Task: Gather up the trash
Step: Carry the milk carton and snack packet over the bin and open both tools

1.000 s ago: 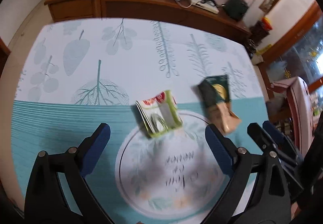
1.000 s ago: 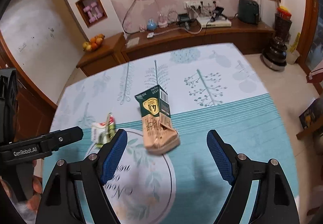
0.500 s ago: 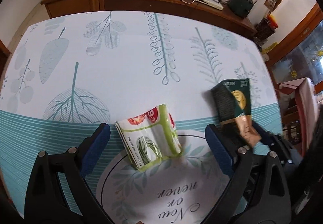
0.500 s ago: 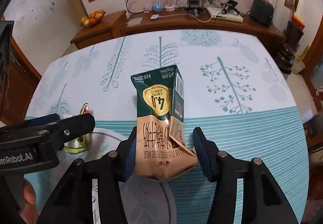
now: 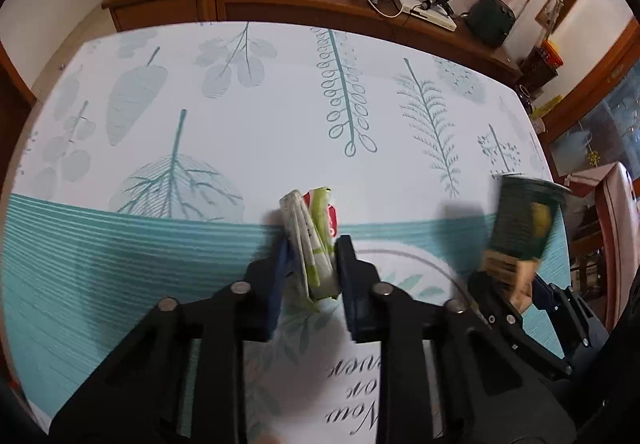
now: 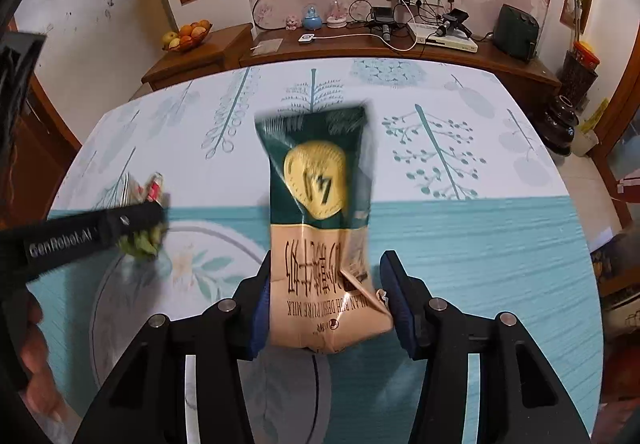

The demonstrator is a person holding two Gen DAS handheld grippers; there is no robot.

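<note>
My left gripper [image 5: 310, 264] is shut on a crumpled green, white and red wrapper [image 5: 310, 236], squeezed flat between the blue pads and lifted off the table. My right gripper [image 6: 326, 304] is shut on a dented green and tan milk carton [image 6: 320, 228], held upright above the table. The carton [image 5: 518, 232] and the right gripper also show at the right of the left wrist view. The left gripper with the wrapper [image 6: 144, 199] shows at the left of the right wrist view.
The table [image 5: 240, 115] has a white and teal leaf-print cloth with a round text motif near me. Behind it stands a wooden sideboard [image 6: 360, 43] with cables, boxes and a fruit bowl [image 6: 186, 35]. A dark pot [image 6: 562, 115] stands on the floor at the right.
My left gripper has shut on the wrapper, which now stands on edge between the pads. My right gripper has tightened on the carton and raised it off the table.
</note>
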